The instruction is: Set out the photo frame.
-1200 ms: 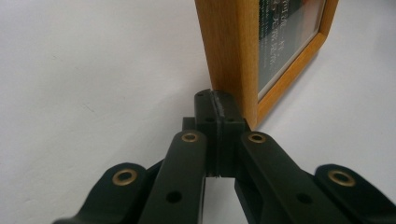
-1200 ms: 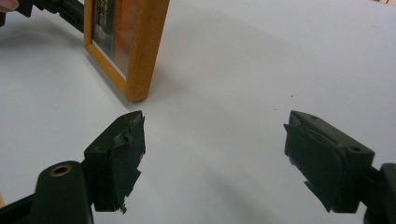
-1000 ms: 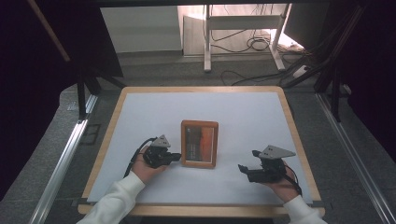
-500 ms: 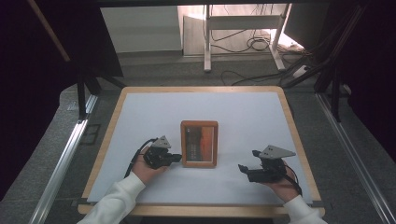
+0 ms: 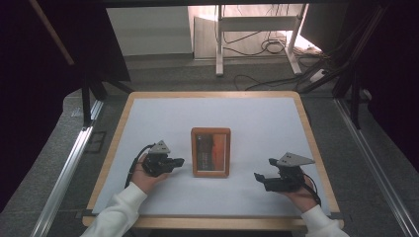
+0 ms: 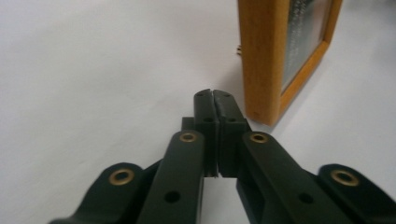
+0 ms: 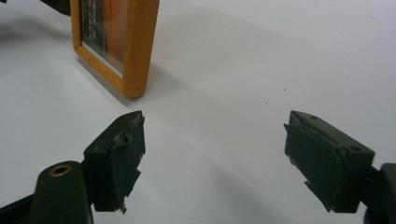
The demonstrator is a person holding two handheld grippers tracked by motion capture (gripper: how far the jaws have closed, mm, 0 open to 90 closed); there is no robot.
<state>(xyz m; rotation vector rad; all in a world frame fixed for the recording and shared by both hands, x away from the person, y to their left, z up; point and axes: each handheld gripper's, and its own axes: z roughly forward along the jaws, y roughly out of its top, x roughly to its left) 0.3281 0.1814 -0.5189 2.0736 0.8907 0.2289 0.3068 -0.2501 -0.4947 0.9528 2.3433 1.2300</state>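
Observation:
A small wooden picture frame (image 5: 211,131) rests in the middle of the white mat, its glass face up toward the high view. My left gripper (image 5: 179,161) sits just left of the frame's near left corner, a short gap away. In the left gripper view its pads (image 6: 214,95) meet with nothing between them, though the jaws have just been opening a hair; the frame's corner (image 6: 254,56) stands close on the right. My right gripper (image 5: 257,177) rests on the mat to the frame's right, jaws wide open and empty (image 7: 212,140), the frame (image 7: 137,46) beyond its left jaw.
The white mat (image 5: 267,123) has a wooden border (image 5: 123,123). A metal rail (image 5: 69,163) runs along the left side below the table. A white stand and loose cables (image 5: 257,34) lie on the floor behind the far edge.
My left gripper has drawn back slightly to the left, away from the frame's edge. The right gripper and the frame have stayed put.

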